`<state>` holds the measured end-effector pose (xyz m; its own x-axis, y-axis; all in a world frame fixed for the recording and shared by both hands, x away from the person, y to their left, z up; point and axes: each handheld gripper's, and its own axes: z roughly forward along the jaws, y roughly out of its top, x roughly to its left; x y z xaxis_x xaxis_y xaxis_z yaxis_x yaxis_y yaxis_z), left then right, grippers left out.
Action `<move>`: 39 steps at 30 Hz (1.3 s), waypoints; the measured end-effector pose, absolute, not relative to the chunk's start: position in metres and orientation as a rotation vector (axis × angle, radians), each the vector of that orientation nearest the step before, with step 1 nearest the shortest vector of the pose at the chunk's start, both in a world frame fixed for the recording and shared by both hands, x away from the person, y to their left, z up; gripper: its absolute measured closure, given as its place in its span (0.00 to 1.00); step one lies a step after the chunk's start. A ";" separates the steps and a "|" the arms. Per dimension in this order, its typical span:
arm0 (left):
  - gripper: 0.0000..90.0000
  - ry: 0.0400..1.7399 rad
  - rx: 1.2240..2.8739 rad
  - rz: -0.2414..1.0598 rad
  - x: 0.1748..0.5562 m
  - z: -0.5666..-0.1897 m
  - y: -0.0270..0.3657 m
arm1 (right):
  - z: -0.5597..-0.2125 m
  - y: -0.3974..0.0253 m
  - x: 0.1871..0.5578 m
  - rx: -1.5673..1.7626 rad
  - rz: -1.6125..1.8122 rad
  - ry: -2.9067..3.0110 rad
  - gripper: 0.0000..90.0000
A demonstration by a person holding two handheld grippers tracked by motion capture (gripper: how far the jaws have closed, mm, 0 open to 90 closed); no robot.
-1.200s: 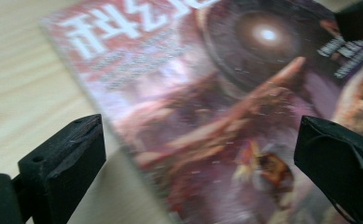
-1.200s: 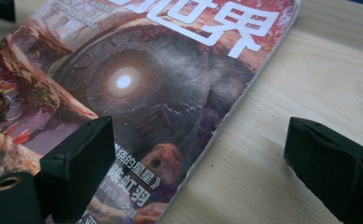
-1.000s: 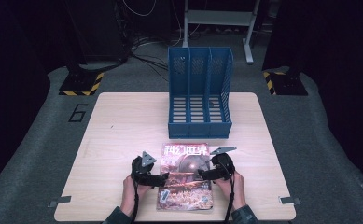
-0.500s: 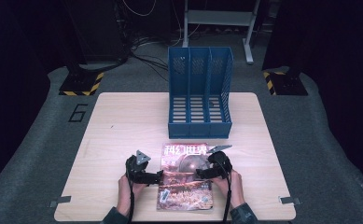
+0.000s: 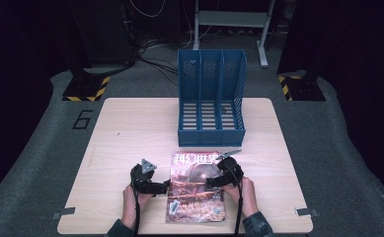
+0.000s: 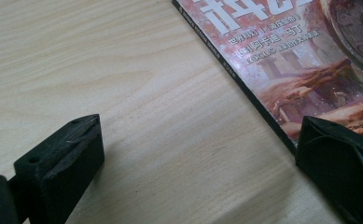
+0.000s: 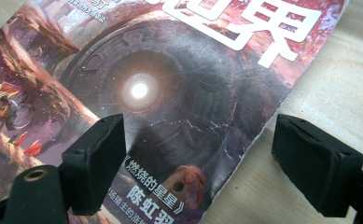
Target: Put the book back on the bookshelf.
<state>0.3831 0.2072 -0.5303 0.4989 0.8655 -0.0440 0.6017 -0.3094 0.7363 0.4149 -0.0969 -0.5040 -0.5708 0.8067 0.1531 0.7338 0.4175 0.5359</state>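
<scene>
Near edge of wooden table [image 5: 130,128]: magazine [image 5: 195,187] lies flat, cover up, between both hands. Left gripper [image 5: 152,183] sits wide at the spine edge, one jaw over bare wood, the other at the cover's border. Right gripper [image 5: 218,178] spread wide, straddling the opposite edge, one jaw above the cover, one above the table. Nothing gripped. Judgement: to lift cleanly, slide a jaw under each edge before closing, and raise evenly so pages don't sag. Beyond, blue file rack [image 5: 211,96] stands upright, compartments empty.
</scene>
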 end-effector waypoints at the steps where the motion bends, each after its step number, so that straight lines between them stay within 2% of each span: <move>1: 0.01 1.201 2.032 0.474 0.383 -0.530 0.207 | -0.504 -0.095 0.415 1.383 0.851 2.542 0.20; 8: 0.02 1.200 2.029 0.475 0.383 -0.530 0.206 | -0.503 -0.098 0.416 1.412 0.892 2.532 0.22; 15: 0.02 1.198 2.027 0.475 0.383 -0.531 0.207 | -0.503 -0.120 0.415 1.492 1.178 2.483 0.31; 28: 0.02 1.195 2.028 0.473 0.383 -0.531 0.207 | -0.498 -0.130 0.407 1.476 1.347 2.456 0.43; 35: 0.02 1.195 2.029 0.468 0.382 -0.531 0.206 | -0.496 -0.129 0.421 1.462 1.470 2.409 0.47; 39: 0.02 1.193 2.030 0.466 0.383 -0.531 0.207 | -0.494 -0.120 0.433 1.465 1.360 2.424 0.51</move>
<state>0.3825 0.2065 -0.5306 0.5053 0.8615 -0.0501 0.5988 -0.3083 0.7392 0.4325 -0.1198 -0.4943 -0.5650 0.7194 0.4041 0.7198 0.1903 0.6676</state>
